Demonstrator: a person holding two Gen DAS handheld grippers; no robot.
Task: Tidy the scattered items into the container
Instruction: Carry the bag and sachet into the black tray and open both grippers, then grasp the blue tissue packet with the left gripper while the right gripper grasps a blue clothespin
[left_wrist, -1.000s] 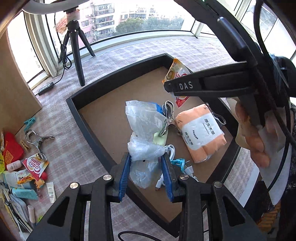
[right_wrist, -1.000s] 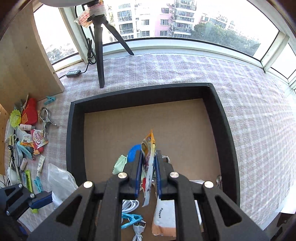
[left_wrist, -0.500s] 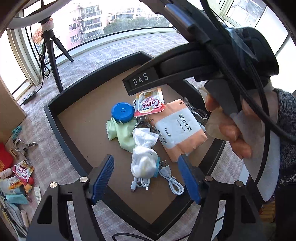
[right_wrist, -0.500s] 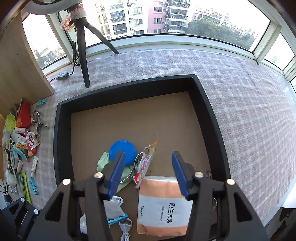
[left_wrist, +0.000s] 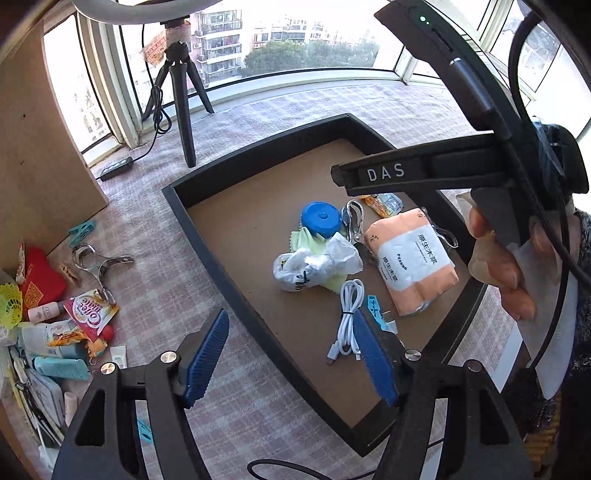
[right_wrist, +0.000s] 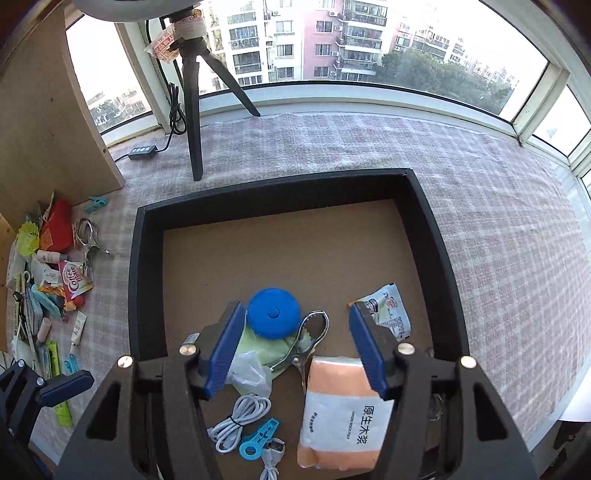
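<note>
- Container is sitting on the checked desk, holding a blue disc, tissue pack, clear bag, white cable, metal clip and sachet.
- Left tongs are gaping wide and carrying nothing, hanging over the container's near rim.
- Right tongs are also spread wide and empty, hovering above the disc and tissue pack.
- Scattered items are waiting in a heap on the desk at 9 o'clock of the container, so the job looks partly done.
- For the next pickup, I would be swinging the left tongs toward 9 o'clock, choosing an outlying piece such as the Coffee-mate sachet or the steel clamp.
- Keeping the jaws wide while descending, then straddling one item only, should be avoiding dragging its neighbours.
- Lifting clear of the black wall before crossing is likely preventing a snag.
</note>
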